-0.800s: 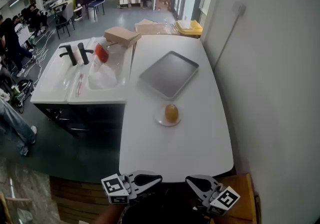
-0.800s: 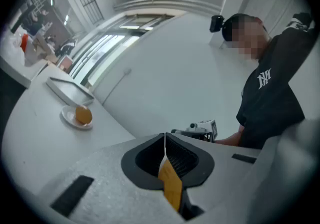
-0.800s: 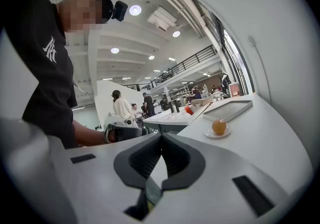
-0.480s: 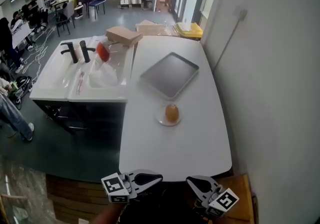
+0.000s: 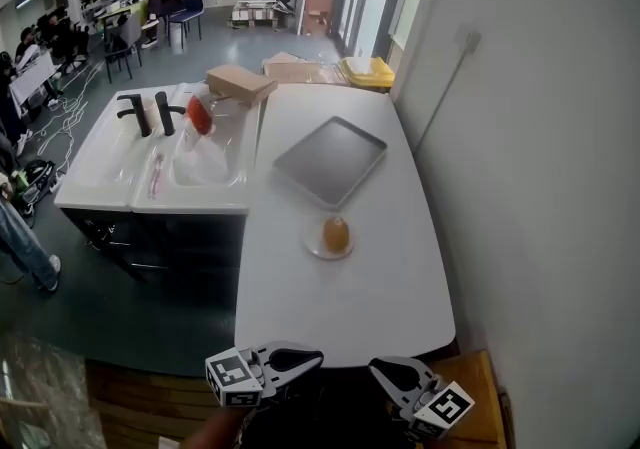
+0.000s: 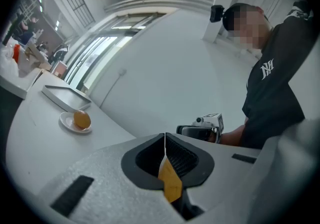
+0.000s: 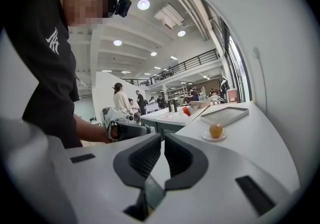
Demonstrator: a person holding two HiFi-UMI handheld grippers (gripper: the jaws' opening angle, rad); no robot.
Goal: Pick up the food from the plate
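Observation:
A round orange-brown piece of food sits on a small white plate in the middle of the white table. Both grippers hang below the table's near edge, well short of the plate. My left gripper is shut and empty, its tip facing right. My right gripper is also shut with nothing in it. From the left gripper view the food and plate lie far off at the left. The right gripper view shows the food far ahead at the right.
A grey metal tray lies beyond the plate. A white double sink with black faucets adjoins the table's left side, holding a red-topped item. A cardboard box rests at the sink's far corner. A wall runs along the right.
The head view has drifted slightly, so the table sits a little further left in the picture. Both grippers stay shut below the near edge. The food has not moved.

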